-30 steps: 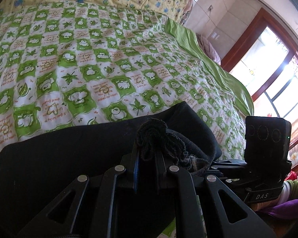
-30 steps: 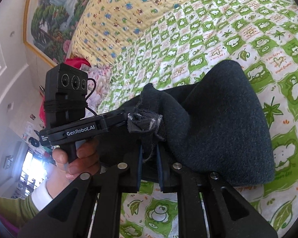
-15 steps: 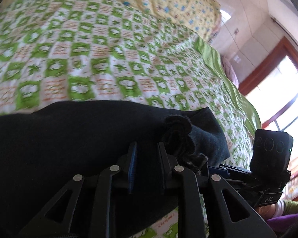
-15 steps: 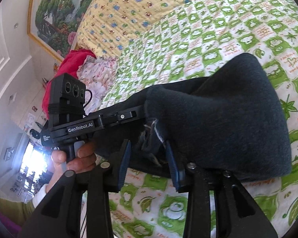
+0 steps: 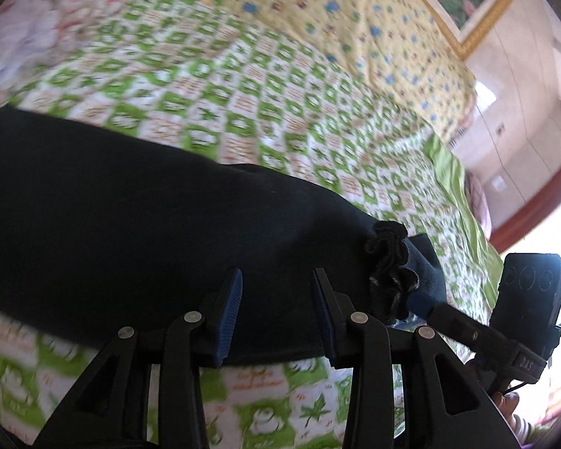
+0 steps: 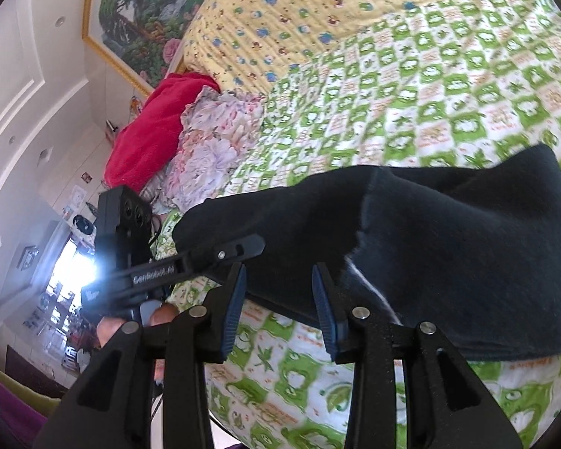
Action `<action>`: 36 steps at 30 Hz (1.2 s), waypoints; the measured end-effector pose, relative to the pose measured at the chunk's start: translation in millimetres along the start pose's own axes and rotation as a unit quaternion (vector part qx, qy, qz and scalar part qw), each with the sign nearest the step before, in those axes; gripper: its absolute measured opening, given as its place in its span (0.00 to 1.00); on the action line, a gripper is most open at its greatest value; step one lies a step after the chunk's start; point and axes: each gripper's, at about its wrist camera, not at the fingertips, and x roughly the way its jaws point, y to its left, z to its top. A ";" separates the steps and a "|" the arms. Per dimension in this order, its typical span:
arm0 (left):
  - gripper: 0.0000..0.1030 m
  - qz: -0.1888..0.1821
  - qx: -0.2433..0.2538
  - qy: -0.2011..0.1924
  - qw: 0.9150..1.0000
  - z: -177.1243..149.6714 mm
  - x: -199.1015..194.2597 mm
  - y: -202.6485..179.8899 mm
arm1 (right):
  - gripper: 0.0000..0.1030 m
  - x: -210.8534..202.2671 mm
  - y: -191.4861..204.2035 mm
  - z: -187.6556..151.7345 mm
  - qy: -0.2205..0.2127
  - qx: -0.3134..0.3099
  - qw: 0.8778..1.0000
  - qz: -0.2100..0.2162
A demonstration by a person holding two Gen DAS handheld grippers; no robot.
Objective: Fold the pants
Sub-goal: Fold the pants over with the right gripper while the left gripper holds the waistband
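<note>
A red blanket (image 6: 149,127) and a floral pillow (image 6: 209,142) lay heaped at the bed's far edge, under a framed landscape painting (image 6: 138,11). A yellow printed quilt (image 6: 299,7) covered the head end, and a green-and-white checked bedspread (image 6: 448,86) covered the rest. The dark navy pants (image 6: 448,254) lay folded on the bedspread, one ruffled hem (image 5: 389,258) bunched. The left claw (image 5: 276,314) and the right claw (image 6: 278,307) each stood apart at the pants' near edge, gripping nothing.
</note>
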 end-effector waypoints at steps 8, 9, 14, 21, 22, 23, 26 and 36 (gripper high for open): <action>0.43 0.031 -0.077 -0.049 0.995 -14.8 -42.8 32.1 | 0.37 25.0 16.2 13.0 0.023 -0.028 0.999 0.008; 0.43 0.034 -0.087 -0.054 0.994 -16.6 -48.2 36.9 | 0.37 29.3 18.0 14.6 0.028 -0.031 0.999 0.007; 0.43 0.063 -0.122 -0.075 0.988 -24.3 -71.0 56.0 | 0.37 47.3 25.3 20.3 0.047 -0.043 0.998 0.012; 0.43 0.093 -0.178 -0.098 0.975 -38.7 -97.6 85.3 | 0.43 72.9 38.5 28.7 0.072 -0.063 0.995 0.020; 0.44 0.097 -0.184 -0.099 0.973 -39.4 -100.3 90.0 | 0.43 76.9 40.3 29.9 0.074 -0.064 0.995 0.022; 0.47 0.104 -0.191 -0.101 0.971 -40.5 -102.7 93.8 | 0.43 80.4 42.1 31.1 0.075 -0.065 0.995 0.024; 0.51 0.115 -0.206 -0.107 0.966 -42.4 -109.0 104.7 | 0.43 91.9 48.8 33.6 0.083 -0.073 0.993 0.028; 0.54 0.118 -0.252 -0.114 0.954 -40.9 -113.6 138.5 | 0.43 127.4 69.2 44.4 0.109 -0.102 0.988 0.036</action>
